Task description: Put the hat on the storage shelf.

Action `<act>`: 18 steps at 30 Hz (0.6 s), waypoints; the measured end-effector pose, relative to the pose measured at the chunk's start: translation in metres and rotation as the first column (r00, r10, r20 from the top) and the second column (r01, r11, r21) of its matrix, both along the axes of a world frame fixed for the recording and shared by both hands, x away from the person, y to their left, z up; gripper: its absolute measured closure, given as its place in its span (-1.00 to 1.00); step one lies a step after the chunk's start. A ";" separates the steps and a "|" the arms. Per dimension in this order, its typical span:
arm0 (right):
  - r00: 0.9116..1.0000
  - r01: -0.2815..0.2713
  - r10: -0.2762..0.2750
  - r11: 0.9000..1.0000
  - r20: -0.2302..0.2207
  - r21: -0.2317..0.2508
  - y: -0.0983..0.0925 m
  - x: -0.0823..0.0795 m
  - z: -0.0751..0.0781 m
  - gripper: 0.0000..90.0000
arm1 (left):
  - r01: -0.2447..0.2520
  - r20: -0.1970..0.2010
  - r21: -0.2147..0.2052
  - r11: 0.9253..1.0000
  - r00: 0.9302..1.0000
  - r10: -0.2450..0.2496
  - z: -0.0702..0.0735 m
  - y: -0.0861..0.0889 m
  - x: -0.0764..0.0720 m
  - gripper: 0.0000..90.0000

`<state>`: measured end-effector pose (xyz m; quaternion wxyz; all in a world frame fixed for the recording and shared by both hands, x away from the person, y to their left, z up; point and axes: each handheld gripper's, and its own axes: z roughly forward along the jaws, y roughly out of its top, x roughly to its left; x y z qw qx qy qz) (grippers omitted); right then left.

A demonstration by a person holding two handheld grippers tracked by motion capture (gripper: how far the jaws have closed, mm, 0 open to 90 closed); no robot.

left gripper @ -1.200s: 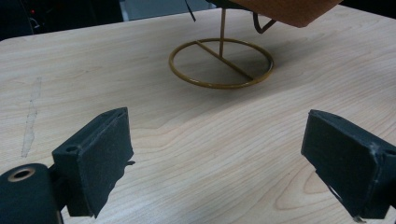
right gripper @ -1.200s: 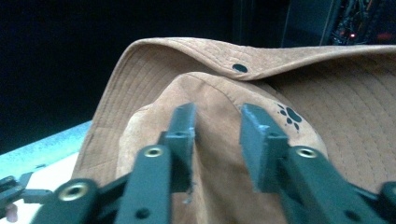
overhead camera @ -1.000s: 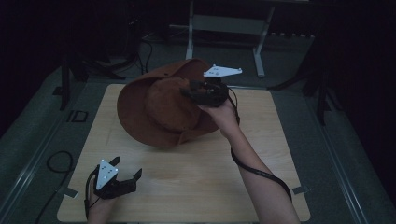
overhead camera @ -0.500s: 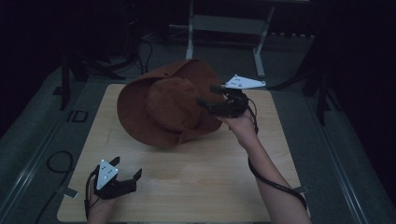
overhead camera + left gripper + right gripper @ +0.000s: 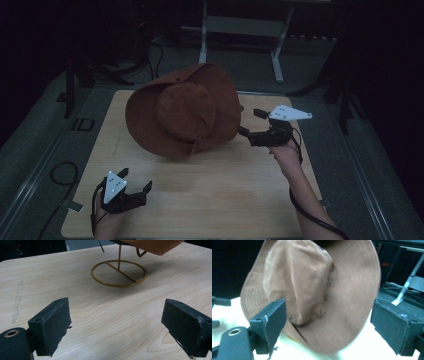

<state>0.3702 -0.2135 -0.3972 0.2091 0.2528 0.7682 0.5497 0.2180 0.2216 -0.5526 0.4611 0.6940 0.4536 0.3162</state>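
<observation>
A brown suede hat hangs tilted on a gold wire stand in the middle of the wooden table. My right gripper hovers just right of the brim and apart from it. Its jaws have just been opening and stand wide with nothing between the pads. In the right gripper view the hat faces the open right gripper. My left gripper rests open at the table's front left. In the left gripper view the left gripper points at the stand's ring base under the brim.
A metal frame stands on the dark floor behind the table. A cable loop lies on the floor at the left. Bare wood stretches between the two grippers along the front.
My right gripper let go of the hat, opened, and moved right and down away from it. The hat stays tilted on its stand. The left gripper has not moved.
</observation>
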 end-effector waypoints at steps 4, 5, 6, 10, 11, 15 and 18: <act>1.000 0.023 -0.023 0.999 0.012 -0.023 -0.017 -0.009 -0.016 -0.70 | -0.002 -0.001 0.000 1.000 1.000 0.002 -0.001 0.000 0.000 -0.80; 1.000 0.024 -0.024 0.999 0.011 -0.029 -0.020 -0.010 -0.019 -0.70 | -0.003 -0.004 0.004 1.000 1.000 0.003 -0.001 -0.001 0.001 -0.80; 1.000 0.030 -0.030 0.999 0.009 -0.036 -0.024 -0.012 -0.023 -0.70 | -0.002 -0.002 0.003 1.000 1.000 0.002 -0.001 -0.001 0.001 -0.80; 0.999 0.046 -0.046 0.998 -0.010 -0.037 -0.042 -0.021 -0.042 -0.70 | 0.001 -0.004 0.005 1.000 1.000 -0.001 -0.001 -0.002 0.001 -0.80; 0.999 0.048 -0.049 0.998 -0.017 -0.039 -0.044 -0.023 -0.046 -0.70 | 0.000 -0.005 0.006 1.000 1.000 0.000 -0.001 -0.002 0.001 -0.80; 0.997 0.056 -0.058 0.998 -0.047 -0.042 -0.055 -0.029 -0.064 -0.70 | 0.000 -0.005 0.006 1.000 1.000 0.000 -0.001 -0.002 0.000 -0.80; 0.996 0.065 -0.067 0.997 -0.059 -0.037 -0.061 -0.032 -0.071 -0.70 | -0.001 -0.004 0.004 1.000 1.000 0.001 -0.001 -0.002 0.000 -0.80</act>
